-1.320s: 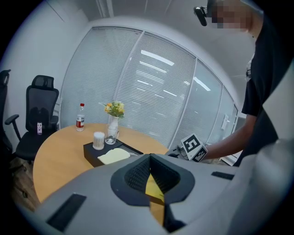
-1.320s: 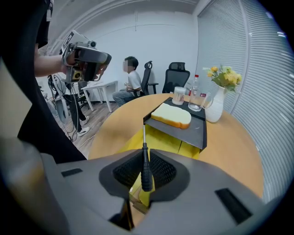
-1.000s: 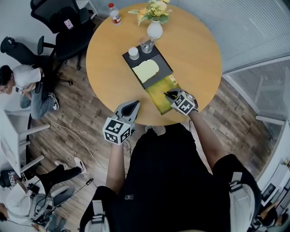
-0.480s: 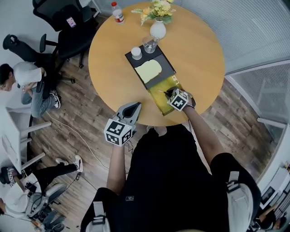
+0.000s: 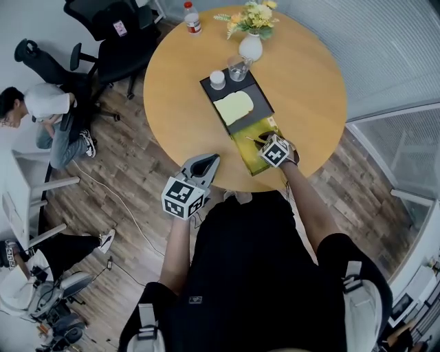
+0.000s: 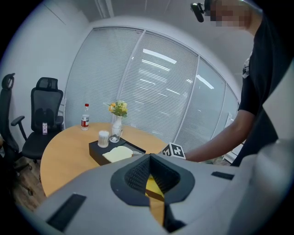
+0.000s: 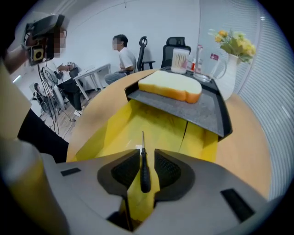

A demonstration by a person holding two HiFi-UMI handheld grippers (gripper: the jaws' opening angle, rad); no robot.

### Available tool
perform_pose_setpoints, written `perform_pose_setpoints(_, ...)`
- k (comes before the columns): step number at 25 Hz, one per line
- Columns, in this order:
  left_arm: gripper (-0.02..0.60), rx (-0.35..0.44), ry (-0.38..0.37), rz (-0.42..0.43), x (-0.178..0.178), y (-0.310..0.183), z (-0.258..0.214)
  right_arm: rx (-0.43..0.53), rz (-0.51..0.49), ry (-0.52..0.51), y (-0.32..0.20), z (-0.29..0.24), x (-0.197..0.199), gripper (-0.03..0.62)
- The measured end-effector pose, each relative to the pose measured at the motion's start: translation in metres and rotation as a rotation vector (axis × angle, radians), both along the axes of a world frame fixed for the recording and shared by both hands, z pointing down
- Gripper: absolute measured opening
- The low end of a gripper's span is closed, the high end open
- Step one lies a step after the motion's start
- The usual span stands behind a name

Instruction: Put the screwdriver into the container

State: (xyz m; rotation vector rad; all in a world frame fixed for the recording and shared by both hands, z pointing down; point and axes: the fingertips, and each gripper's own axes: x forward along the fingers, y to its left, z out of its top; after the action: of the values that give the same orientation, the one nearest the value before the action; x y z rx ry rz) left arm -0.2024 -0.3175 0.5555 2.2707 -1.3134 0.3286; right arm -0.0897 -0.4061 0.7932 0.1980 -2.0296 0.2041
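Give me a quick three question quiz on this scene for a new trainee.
1. True or false: the left gripper reaches into the yellow container.
2. What stands between the jaws of the right gripper? A) a fork B) the screwdriver C) a bottle
3. In one word, what holds the flowers?
Key: 1 false, it hangs well short of the container, jaws together; 2 B; 3 the white vase.
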Motion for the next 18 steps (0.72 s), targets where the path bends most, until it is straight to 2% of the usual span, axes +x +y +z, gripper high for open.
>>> perform_pose_setpoints(7, 0.005, 0.042, 0.017, 0.016, -0.001, 0.031, -0.011, 0.196, 0.091, -0.168, 0.018, -0.071, 0.015, 0.075)
perform_pose_setpoints(9, 0.005, 0.031, 0.02, 0.035, -0.001, 0.043, -0.006, 0.202, 0.106, -0.203, 0.036, -0.084, 0.022, 0.042)
perform_pose_setpoints(13, 0.005, 0.03, -0.004, 0.061, 0.001, 0.071, -0.007, 0.158, 0.182, -0.285, 0.074, -0.091, 0.041, 0.02)
perform_pose_setpoints(15, 0.005, 0.047, -0.015, 0.034, -0.001, 0.085, -0.015, 0.144, 0.191, -0.311, 0.09, -0.097, 0.049, 0.018)
perform_pose_setpoints(18, 0.005, 0.061, -0.024, -0.019, 0.007, 0.102, -0.027, 0.142, 0.151, -0.32, 0.108, -0.104, 0.059, 0.018)
